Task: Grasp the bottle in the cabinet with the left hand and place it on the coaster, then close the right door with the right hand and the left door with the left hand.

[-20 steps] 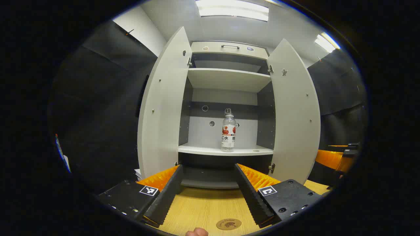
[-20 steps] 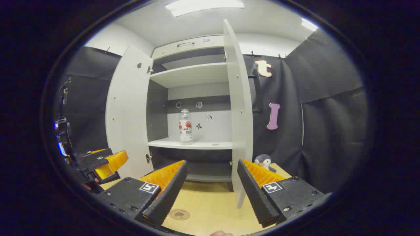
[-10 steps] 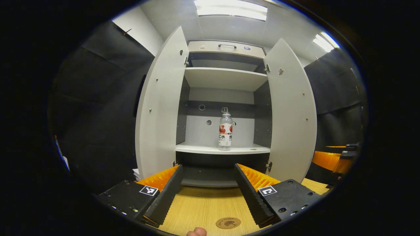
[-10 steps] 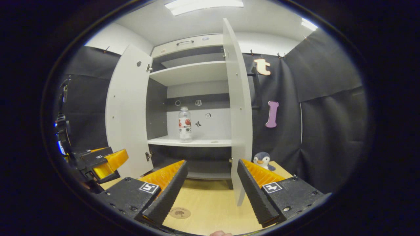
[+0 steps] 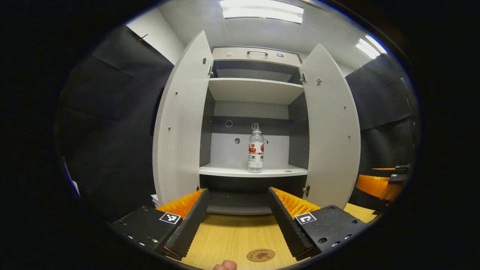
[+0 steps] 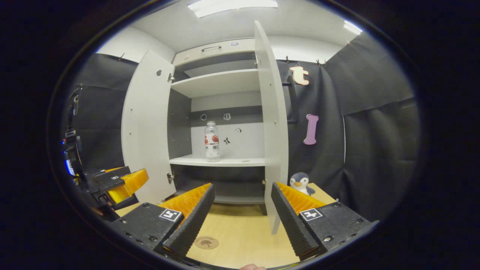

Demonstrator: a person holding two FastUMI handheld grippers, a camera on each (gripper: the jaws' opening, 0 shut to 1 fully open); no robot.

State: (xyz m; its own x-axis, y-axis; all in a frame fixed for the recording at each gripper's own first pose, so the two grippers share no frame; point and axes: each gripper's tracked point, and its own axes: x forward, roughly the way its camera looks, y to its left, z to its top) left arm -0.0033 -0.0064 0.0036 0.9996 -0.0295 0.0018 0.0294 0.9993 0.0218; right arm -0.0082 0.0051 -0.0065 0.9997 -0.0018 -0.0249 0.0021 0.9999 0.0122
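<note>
Left gripper (image 5: 237, 221) held low and level, pointing forward, its 2 fingers (image 5: 186, 228) spread wide apart with nothing between them. Fingertip of the holding hand (image 5: 224, 265) peeking in at the bottom edge of the left gripper view. Right gripper (image 6: 242, 221) likewise low and level, 2 fingers (image 6: 293, 224) splayed wide, gripping nothing. In the right gripper view, left gripper (image 6: 120, 184) off to the left, roughly level with the right one and well apart from it. In the left gripper view, right gripper (image 5: 382, 182) at the far right edge, partly cut off.
</note>
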